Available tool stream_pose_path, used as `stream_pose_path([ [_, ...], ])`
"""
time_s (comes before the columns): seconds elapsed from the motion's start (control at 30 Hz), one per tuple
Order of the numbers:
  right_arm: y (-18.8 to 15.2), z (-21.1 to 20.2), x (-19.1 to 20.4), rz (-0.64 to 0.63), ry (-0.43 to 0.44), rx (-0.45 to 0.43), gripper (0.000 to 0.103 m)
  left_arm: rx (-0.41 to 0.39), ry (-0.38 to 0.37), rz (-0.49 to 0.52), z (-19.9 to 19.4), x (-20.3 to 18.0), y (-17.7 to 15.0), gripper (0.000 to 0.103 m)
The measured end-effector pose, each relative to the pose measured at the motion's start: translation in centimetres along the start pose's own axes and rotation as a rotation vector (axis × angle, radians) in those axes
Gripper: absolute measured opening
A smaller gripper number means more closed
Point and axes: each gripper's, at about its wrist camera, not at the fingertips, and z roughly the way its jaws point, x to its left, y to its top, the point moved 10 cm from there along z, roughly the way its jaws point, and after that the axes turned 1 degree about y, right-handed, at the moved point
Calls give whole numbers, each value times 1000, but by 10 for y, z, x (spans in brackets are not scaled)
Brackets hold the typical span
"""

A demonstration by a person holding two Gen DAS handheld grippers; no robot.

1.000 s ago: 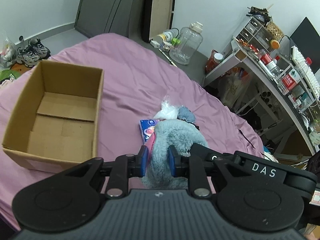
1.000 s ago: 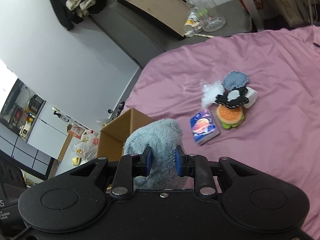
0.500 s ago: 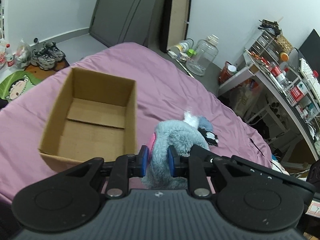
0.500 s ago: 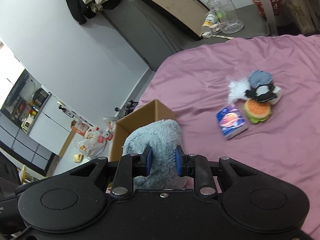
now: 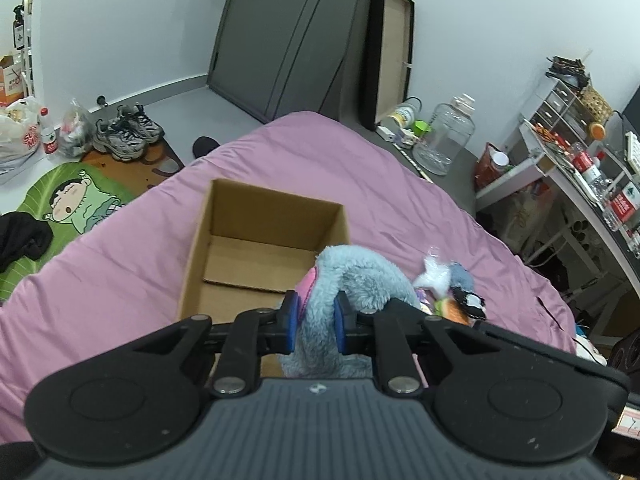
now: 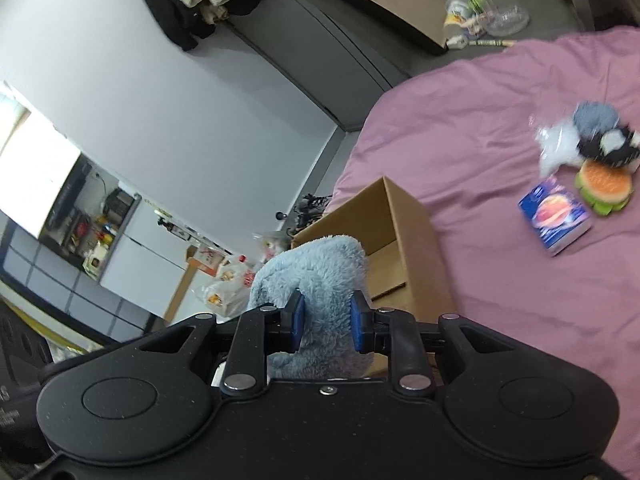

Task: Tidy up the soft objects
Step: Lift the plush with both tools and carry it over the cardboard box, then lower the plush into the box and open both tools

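Note:
A fluffy light-blue plush toy (image 5: 360, 276) with a pink patch hangs between both grippers over the purple bed. My left gripper (image 5: 316, 320) is shut on one part of it, its jaws closing tighter. My right gripper (image 6: 326, 318) grips another part of the plush (image 6: 316, 268), its jaws opening slightly while the pads still press the fur. The open, empty cardboard box (image 5: 272, 212) stands just beyond the plush, and its corner (image 6: 404, 232) shows in the right wrist view. A burger toy (image 6: 604, 188), a blue tissue pack (image 6: 554, 218) and a black-and-white plush (image 6: 608, 146) lie on the bed to the right.
The purple bedsheet (image 5: 120, 280) spreads around the box. Shoes (image 5: 128, 132) and bags sit on the floor at the left. A big clear jar (image 5: 444, 140) stands past the bed, with a cluttered desk (image 5: 580, 184) at the right.
Both grippers carried the blue plush leftward toward the box. The box now sits straight ahead of the left gripper, and the pile of small toys has slid off to the right.

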Motion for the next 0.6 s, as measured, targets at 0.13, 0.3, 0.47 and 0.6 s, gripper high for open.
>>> stream_pose_path([
  [0.13,-7,16,-1,36,17,12,30,12,29,-11,12,14,2,16],
  [0.3,-17,35,-8,72,13,49,34,36,63,-20,28,33,3,16],
  [0.47,-26,40,-12,75,-1,82,34,96,106,-20,50,50,-4,15],
  [0.6,-28,35,-12,42,-28,123,34,180,134,-27,63,61,-13,16],
])
